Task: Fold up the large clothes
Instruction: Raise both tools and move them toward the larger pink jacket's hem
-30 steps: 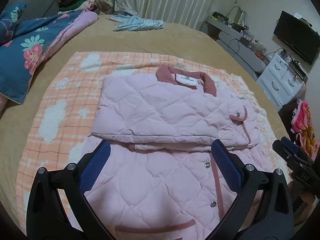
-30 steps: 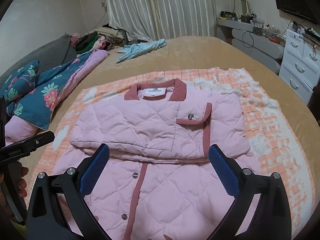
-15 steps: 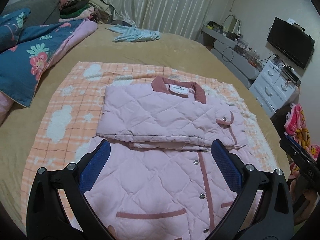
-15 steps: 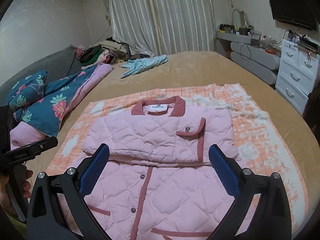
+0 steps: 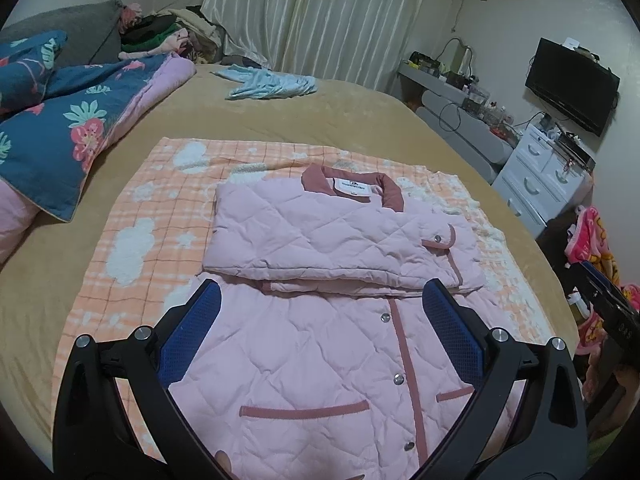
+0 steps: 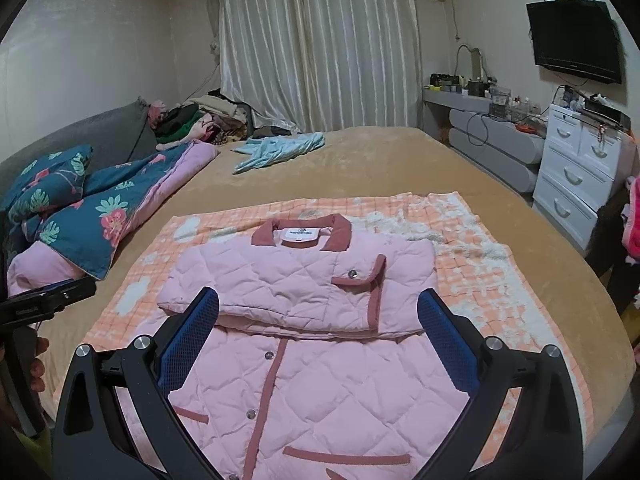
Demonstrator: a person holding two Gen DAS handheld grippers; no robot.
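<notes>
One tan bed (image 6: 400, 168), checked blanket (image 6: 480, 280), curtains (image 6: 320, 48)

Pink quilted jacket (image 5: 320, 344), sleeves folded across chest, flat on orange checked blanket (image 5: 152, 216)

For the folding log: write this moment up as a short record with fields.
garment: pink quilted jacket with dusty-rose trim, lying collar away from the cameras
fold state: sleeves folded across the chest; lower half flat, not yet folded up
underlay: orange checked blanket with white clouds on the tan bed
left gripper: open, empty, above the jacket's lower half
right gripper: open, empty, above the same half
elsewhere on bed: light blue garment; blue floral quilt
</notes>
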